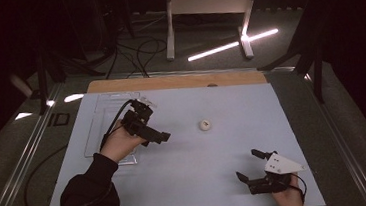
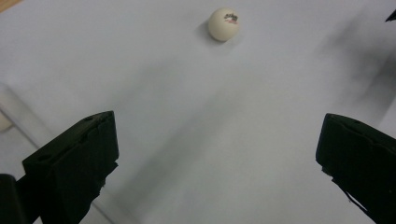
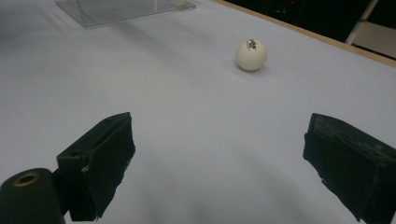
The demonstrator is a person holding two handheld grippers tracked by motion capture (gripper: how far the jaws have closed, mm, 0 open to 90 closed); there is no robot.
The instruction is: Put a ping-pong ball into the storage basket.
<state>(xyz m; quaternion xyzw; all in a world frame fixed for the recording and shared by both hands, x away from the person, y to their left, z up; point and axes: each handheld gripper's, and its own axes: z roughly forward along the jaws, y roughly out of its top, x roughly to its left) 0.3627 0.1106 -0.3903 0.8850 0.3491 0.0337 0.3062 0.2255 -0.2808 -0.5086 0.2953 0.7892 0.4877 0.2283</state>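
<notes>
At the near right edge of the table (image 1: 189, 193), the right tool (image 1: 249, 166) rests with jaws wide apart, empty. Farther left, the left tool (image 1: 160, 136) hovers, also spread and empty. Beyond both, the white ball (image 1: 205, 125) sits alone mid-table, with a clear tray (image 1: 95, 121) far left.

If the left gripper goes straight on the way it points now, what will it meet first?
Probably the white ball: the left gripper is open, with bare table ahead, though the ball lies near centre, depth unclear.
</notes>
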